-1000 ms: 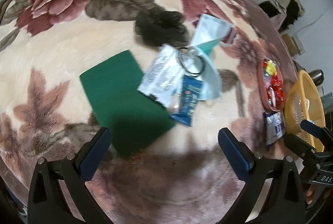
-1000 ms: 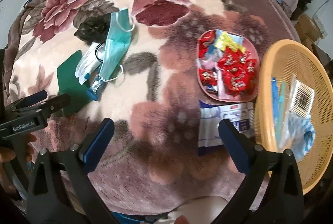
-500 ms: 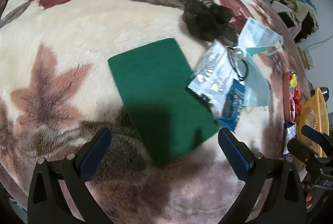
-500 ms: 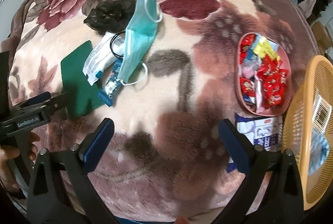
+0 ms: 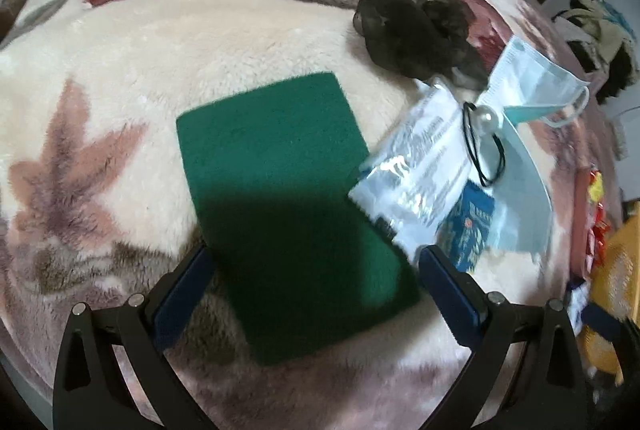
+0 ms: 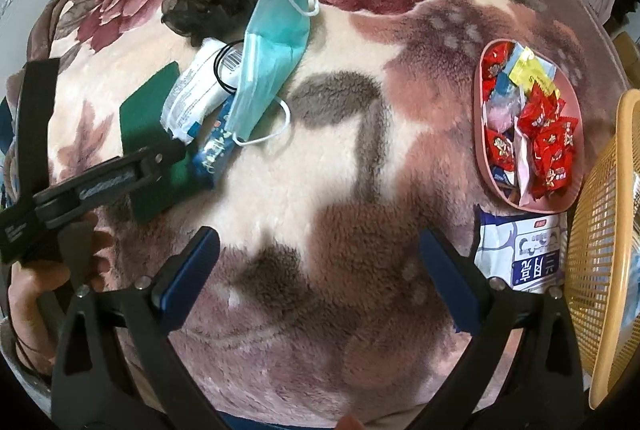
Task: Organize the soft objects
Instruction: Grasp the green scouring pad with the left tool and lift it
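A green scouring pad [image 5: 288,206] lies flat on the flowered blanket, and my left gripper [image 5: 312,272] stands open with its fingers on either side of the pad's near end. A white packet [image 5: 416,170], a black hair tie with a pearl [image 5: 486,134], a blue sachet [image 5: 468,226], a light blue face mask [image 5: 524,98] and a dark scrunchie [image 5: 416,30] lie in a heap to its right. In the right wrist view the pad [image 6: 150,126] is at far left with the left gripper [image 6: 172,154] over it. My right gripper [image 6: 318,262] is open above bare blanket.
A pink tray [image 6: 486,166] full of red and yellow sweets sits at right. Beside it stands a yellow mesh basket [image 6: 600,230], with a blue and white packet [image 6: 520,250] lying in front of the tray. A hand [image 6: 36,282] holds the left gripper. Clothes pile up beyond the blanket.
My left gripper has moved forward and down toward the green pad, which now lies between its fingers. The right gripper has shifted left, so the basket has slid to the frame's edge.
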`<state>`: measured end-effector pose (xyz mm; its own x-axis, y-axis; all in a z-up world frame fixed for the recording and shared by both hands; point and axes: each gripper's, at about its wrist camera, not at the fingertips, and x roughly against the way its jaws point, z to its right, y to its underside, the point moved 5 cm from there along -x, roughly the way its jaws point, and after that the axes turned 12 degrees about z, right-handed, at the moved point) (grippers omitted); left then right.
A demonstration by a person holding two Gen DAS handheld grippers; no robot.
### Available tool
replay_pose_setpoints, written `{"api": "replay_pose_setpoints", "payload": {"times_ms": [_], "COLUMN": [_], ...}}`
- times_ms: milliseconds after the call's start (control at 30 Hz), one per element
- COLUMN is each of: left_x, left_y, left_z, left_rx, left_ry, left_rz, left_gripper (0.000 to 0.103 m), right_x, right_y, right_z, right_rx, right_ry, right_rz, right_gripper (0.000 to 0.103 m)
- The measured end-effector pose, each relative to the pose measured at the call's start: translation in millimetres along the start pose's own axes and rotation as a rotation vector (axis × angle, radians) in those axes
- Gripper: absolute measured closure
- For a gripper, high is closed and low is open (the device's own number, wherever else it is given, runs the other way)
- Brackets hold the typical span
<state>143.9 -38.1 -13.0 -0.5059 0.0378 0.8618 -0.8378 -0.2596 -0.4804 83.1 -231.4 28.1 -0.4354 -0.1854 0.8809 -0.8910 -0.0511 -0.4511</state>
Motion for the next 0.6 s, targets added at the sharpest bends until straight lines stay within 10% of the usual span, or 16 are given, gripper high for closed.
{"api": "replay_pose_setpoints", "payload": {"times_ms": [300,600], "left_x": [-20.6,12.7], "left_y": [4.7,19.5], "left_z": [16.8,-22.6], "left_rx": [-0.090,-0.041], "left_ry": [-0.173,-0.173], "left_rz": [0.010,0.036], "left_gripper": [0.000,0.000], "right_x": [-4.5,0.0], "right_y": [8.9,13.7], "right_z": [15.6,16.0], "right_rx": [-0.040,-0.038], "right_ry": [-0.005,-0.008], "right_rz": [-0.018,-0.010], "right_gripper": [0.002,0.002]}}
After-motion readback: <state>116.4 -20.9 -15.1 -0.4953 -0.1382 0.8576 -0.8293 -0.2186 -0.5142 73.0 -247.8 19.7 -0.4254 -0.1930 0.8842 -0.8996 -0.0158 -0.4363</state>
